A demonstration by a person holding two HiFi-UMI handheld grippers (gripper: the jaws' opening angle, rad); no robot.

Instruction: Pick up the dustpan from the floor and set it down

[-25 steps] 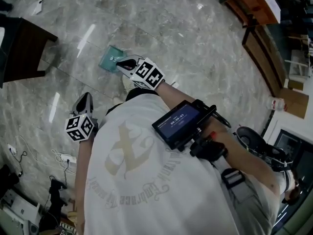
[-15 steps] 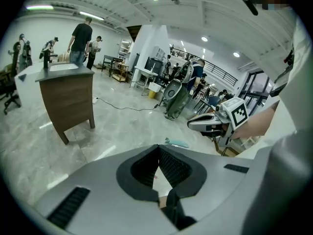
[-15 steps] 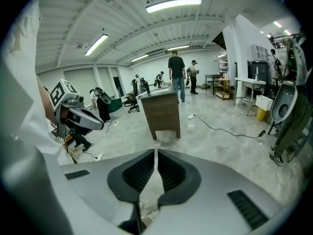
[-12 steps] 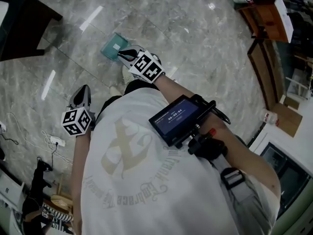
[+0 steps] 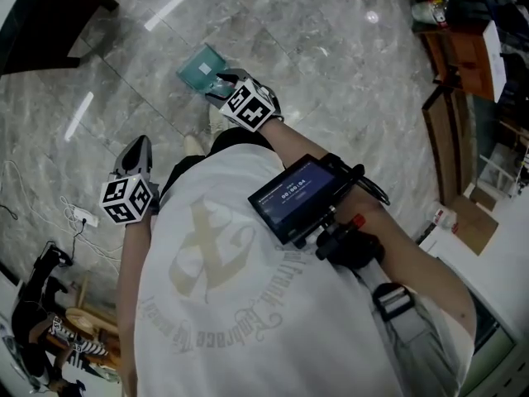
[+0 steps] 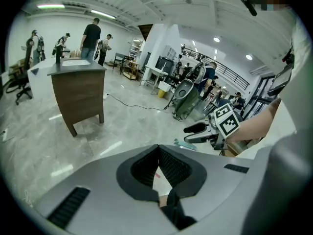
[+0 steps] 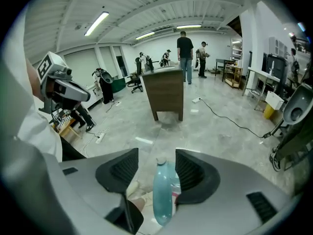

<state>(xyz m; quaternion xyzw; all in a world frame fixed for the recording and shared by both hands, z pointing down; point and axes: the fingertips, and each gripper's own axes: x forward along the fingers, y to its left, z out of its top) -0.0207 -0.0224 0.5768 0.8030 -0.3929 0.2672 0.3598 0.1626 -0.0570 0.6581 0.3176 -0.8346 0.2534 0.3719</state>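
A teal dustpan [image 5: 202,67] lies on the grey marble floor in front of the person's feet. My right gripper [image 5: 221,84] is at its near edge, marker cube behind it. In the right gripper view the dustpan's teal handle [image 7: 163,192] stands up between the two dark pads [image 7: 123,170]; the jaws are opening, with a gap on the left side of the handle. My left gripper [image 5: 139,149] hangs to the left, away from the dustpan, with its pads [image 6: 170,167] meeting at the tip and nothing between them. From the left gripper view the dustpan [image 6: 185,145] shows under the right gripper [image 6: 194,133].
A dark wooden desk [image 5: 45,19] stands at the far left. A power strip with cables [image 5: 83,216] lies on the floor at the left. Wooden shelves [image 5: 463,56] line the right side. A screen [image 5: 297,198] hangs at the person's chest. Several people stand far off.
The right gripper has sunk toward the floor, staying at the dustpan's near edge. The head view has swung, so the scene has shifted. The left gripper has hardly moved.
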